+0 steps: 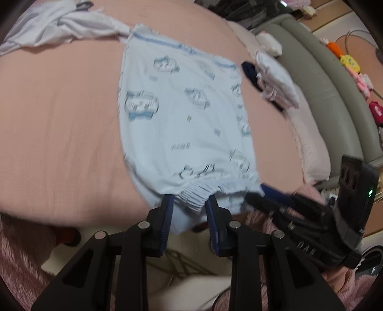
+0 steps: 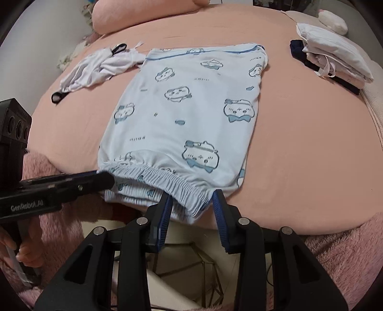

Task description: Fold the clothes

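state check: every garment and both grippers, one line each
light blue printed shorts: spread flat on the bed, waistband at the near edge
left gripper: open, fingers astride the waistband
right gripper: open, fingers astride the waistband
white garment: crumpled, unfolded, far left of the shorts
stack of clothes: folded, piled at far right

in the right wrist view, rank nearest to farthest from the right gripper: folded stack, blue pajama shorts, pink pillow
1. blue pajama shorts, waistband at the right gripper fingers
2. folded stack, far right
3. pink pillow, top left, at the bed's far edge
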The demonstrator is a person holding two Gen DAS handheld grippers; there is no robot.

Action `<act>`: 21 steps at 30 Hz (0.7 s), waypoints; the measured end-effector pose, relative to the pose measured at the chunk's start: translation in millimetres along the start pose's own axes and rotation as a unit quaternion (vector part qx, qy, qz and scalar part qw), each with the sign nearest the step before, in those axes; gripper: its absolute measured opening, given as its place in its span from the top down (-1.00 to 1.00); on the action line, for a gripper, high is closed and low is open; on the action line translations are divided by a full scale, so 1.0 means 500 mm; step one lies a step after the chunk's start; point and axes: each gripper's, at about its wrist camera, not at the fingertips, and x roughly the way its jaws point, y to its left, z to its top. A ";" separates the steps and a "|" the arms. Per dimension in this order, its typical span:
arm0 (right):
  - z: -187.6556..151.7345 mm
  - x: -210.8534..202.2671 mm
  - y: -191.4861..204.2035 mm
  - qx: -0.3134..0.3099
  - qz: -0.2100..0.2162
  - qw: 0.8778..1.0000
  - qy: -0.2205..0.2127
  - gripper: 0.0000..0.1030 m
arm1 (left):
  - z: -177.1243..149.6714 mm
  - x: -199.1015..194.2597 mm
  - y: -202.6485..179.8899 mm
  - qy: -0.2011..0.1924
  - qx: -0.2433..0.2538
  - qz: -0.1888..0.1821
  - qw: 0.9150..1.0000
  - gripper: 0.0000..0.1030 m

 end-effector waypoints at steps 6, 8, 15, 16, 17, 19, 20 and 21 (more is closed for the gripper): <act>-0.008 0.015 0.004 -0.019 0.007 0.999 0.025 0.29 | 0.019 0.012 -0.004 -0.008 -0.002 0.003 1.000 0.45; -0.014 0.016 0.000 -0.017 0.009 0.999 0.030 0.29 | 0.014 0.012 -0.014 -0.009 0.012 0.023 1.000 0.45; -0.024 -0.006 -0.044 0.015 0.038 0.998 0.044 0.29 | -0.033 -0.013 -0.008 0.024 0.002 0.054 0.998 0.61; -0.026 -0.014 -0.045 0.011 0.047 0.998 0.046 0.29 | -0.035 -0.020 -0.007 0.026 -0.001 0.043 0.999 0.61; -0.024 -0.026 -0.046 0.013 0.052 0.998 0.039 0.29 | -0.034 -0.028 -0.008 0.028 -0.001 0.030 0.999 0.60; -0.018 -0.049 -0.050 0.025 0.066 0.997 0.021 0.29 | -0.025 -0.047 -0.020 0.027 0.003 -0.008 1.000 0.58; -0.010 -0.059 -0.052 0.034 0.076 0.996 0.008 0.29 | -0.016 -0.053 -0.027 0.022 0.005 -0.021 1.000 0.51; -0.001 -0.063 -0.055 0.044 0.078 0.996 -0.005 0.29 | -0.006 -0.055 -0.032 0.014 0.005 -0.028 0.999 0.46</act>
